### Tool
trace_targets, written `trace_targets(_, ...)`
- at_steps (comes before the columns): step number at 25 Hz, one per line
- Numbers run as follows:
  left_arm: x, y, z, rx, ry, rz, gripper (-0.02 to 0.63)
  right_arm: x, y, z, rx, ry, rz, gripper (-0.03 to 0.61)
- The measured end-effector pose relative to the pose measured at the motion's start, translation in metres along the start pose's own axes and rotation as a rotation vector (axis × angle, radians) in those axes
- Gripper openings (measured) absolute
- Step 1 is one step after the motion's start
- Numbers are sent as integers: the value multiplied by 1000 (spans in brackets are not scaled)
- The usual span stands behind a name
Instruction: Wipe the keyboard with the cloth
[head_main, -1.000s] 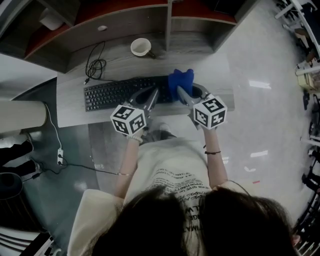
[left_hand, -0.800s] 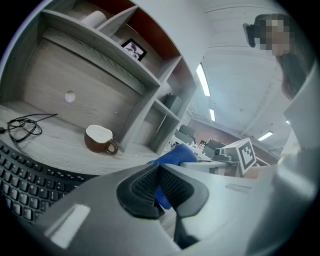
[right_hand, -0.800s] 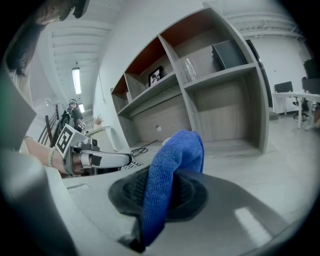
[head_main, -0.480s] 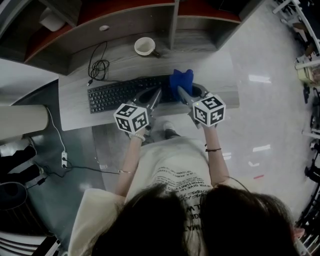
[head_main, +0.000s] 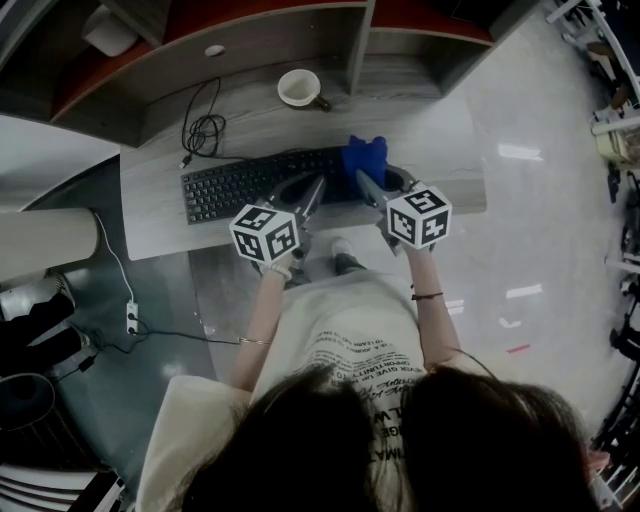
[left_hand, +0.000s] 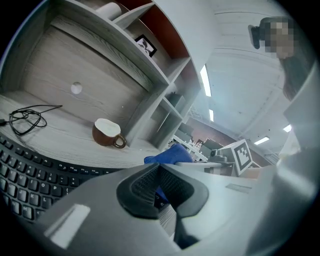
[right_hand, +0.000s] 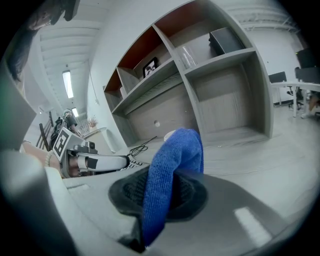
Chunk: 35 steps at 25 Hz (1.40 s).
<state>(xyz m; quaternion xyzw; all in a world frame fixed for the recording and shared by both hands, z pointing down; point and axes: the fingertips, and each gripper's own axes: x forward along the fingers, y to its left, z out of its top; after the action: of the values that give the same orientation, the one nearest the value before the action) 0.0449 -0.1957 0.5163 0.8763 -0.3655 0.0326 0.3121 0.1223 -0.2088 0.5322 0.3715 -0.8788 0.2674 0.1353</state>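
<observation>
A black keyboard (head_main: 250, 182) lies on the grey desk (head_main: 160, 225), its keys also showing in the left gripper view (left_hand: 30, 175). My right gripper (head_main: 372, 187) is shut on a blue cloth (head_main: 363, 158) that stands up over the keyboard's right end; the cloth (right_hand: 167, 185) is pinched between its pads. My left gripper (head_main: 308, 195) hovers just left of it over the keyboard's front edge, shut with nothing between its jaws. The cloth (left_hand: 169, 156) pokes up beyond the left gripper (left_hand: 159, 186).
A brown mug (head_main: 300, 89) with a white inside stands behind the keyboard, also seen in the left gripper view (left_hand: 106, 134). A coiled black cable (head_main: 200, 128) lies at the back left. Shelving (head_main: 280, 30) rises behind the desk. The glossy floor (head_main: 520, 200) lies to the right.
Both grippers and the cloth keep their places over the keyboard's right end; the head view has shifted slightly, so the desk sits a little further right in frame.
</observation>
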Motion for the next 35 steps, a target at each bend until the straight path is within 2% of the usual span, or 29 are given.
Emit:
trace_targets(12, -20, 11, -11, -20, 26, 3, -12, 18, 14, -10, 50, 12, 0, 58)
trace_targets(35, -48, 33, -5, -32, -1, 29, -12, 36, 29, -13, 67, 8, -5, 58)
